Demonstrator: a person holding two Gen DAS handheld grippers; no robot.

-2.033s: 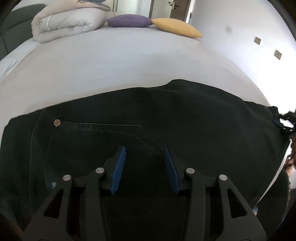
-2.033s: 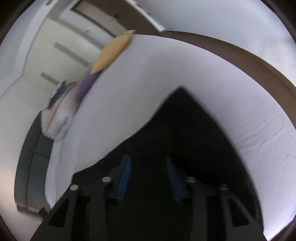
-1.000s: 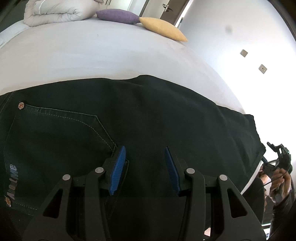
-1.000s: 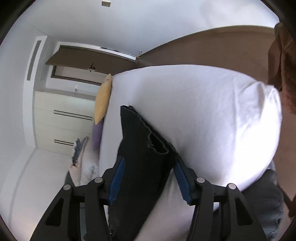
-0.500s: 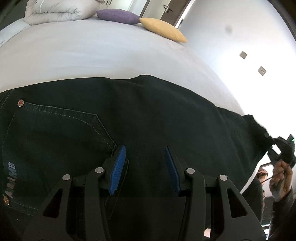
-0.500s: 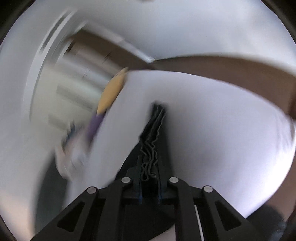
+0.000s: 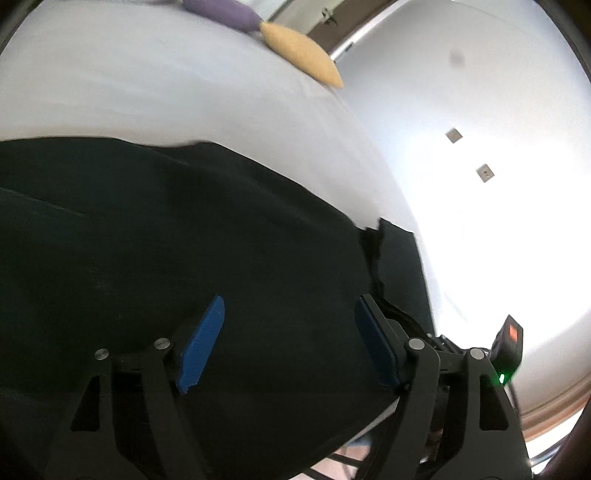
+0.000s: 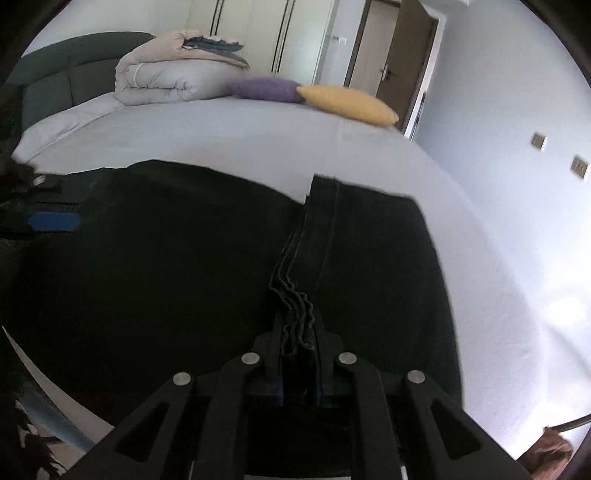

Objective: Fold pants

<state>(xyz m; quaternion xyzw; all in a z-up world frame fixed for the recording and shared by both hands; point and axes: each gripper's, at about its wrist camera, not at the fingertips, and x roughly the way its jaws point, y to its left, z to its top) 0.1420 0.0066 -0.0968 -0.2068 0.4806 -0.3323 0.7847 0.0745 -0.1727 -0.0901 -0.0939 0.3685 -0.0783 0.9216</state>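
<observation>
Right gripper (image 8: 298, 363) is clamping the bunched hem of the black pants (image 8: 166, 258), hiding its fingertips, while left gripper (image 7: 290, 343) is hovering open, pillows (image 8: 347, 103) lying beyond on the bed (image 8: 221, 136).

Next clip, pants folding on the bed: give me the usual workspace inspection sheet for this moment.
Surface: bed, pale sheet, mostly bare beyond the garment.
Job's things: black pants spread flat, leg end doubled over, hem edges bunched.
Clutter: folded duvet, purple pillow and yellow pillow at the far edge.
Grippers: right gripper shut on the bunched hem; left gripper open over the pants, nothing between its blue pads.
Cables: nothing seen.
Surroundings: wardrobe, open door, wall switches, dark headboard.
</observation>
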